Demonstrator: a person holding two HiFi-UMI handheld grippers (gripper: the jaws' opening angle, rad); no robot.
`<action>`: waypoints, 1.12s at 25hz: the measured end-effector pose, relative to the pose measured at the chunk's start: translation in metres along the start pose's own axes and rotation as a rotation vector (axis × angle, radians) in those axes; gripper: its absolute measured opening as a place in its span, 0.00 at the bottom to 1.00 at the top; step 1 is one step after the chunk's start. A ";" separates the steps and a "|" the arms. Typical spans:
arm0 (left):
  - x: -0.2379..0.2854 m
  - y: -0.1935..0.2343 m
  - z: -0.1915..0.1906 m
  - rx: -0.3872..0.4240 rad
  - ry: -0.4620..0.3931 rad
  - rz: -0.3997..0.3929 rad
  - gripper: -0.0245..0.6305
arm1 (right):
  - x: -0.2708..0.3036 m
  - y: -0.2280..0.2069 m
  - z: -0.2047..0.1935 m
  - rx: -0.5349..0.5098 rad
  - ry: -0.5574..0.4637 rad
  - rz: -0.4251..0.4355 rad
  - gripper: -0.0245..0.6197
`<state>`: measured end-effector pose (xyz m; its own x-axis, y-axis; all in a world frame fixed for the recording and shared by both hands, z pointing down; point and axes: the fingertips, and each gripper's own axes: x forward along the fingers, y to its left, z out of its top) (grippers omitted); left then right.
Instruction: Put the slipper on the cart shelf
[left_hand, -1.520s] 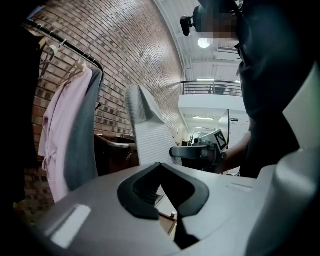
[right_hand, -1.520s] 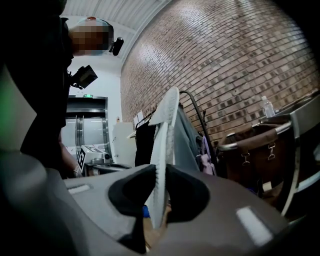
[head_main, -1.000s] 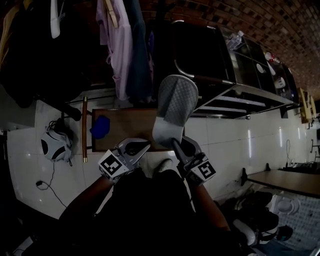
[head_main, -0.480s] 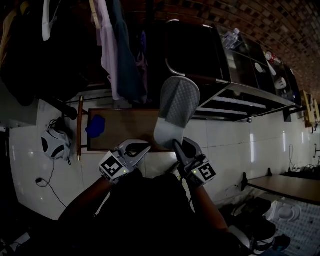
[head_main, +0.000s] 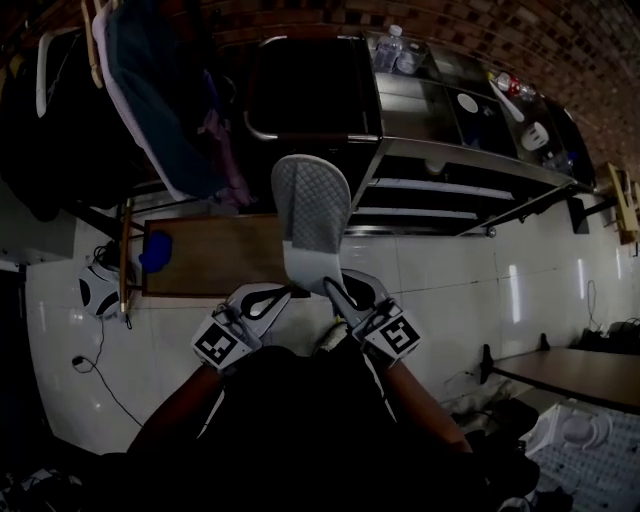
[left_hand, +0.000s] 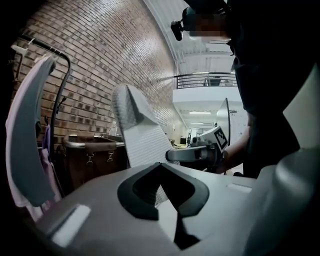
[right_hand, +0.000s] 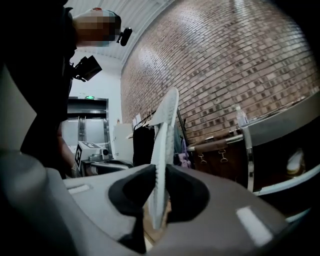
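right gripper (right_hand: 157, 192) is clamped on the heel end of the slipper (right_hand: 165, 130), with the sole edge between the pads and the toe sticking up toward the cart shelf (head_main: 430, 187), not there yet. left gripper (left_hand: 161, 172) has its jaws together on nothing, just beside the heel. slipper looks light and bendy, so i'd guess the sole edge is the spot to hold. can't tell if the left tip touches it, and the shelves are too dark to read.
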<state>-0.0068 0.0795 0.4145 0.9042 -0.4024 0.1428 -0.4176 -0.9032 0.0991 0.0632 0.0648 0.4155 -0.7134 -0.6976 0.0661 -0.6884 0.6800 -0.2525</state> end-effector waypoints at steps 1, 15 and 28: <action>0.010 -0.009 0.001 0.002 0.002 0.005 0.04 | -0.012 -0.006 0.000 0.014 -0.004 0.006 0.14; 0.074 -0.026 0.008 -0.005 -0.023 -0.057 0.04 | -0.044 -0.048 -0.006 0.050 0.018 0.001 0.14; 0.110 -0.015 0.010 0.027 -0.055 -0.136 0.04 | -0.048 -0.090 -0.015 0.097 0.055 -0.068 0.14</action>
<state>0.0996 0.0477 0.4186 0.9562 -0.2829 0.0752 -0.2890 -0.9533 0.0875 0.1577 0.0407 0.4495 -0.6732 -0.7264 0.1385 -0.7216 0.6042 -0.3380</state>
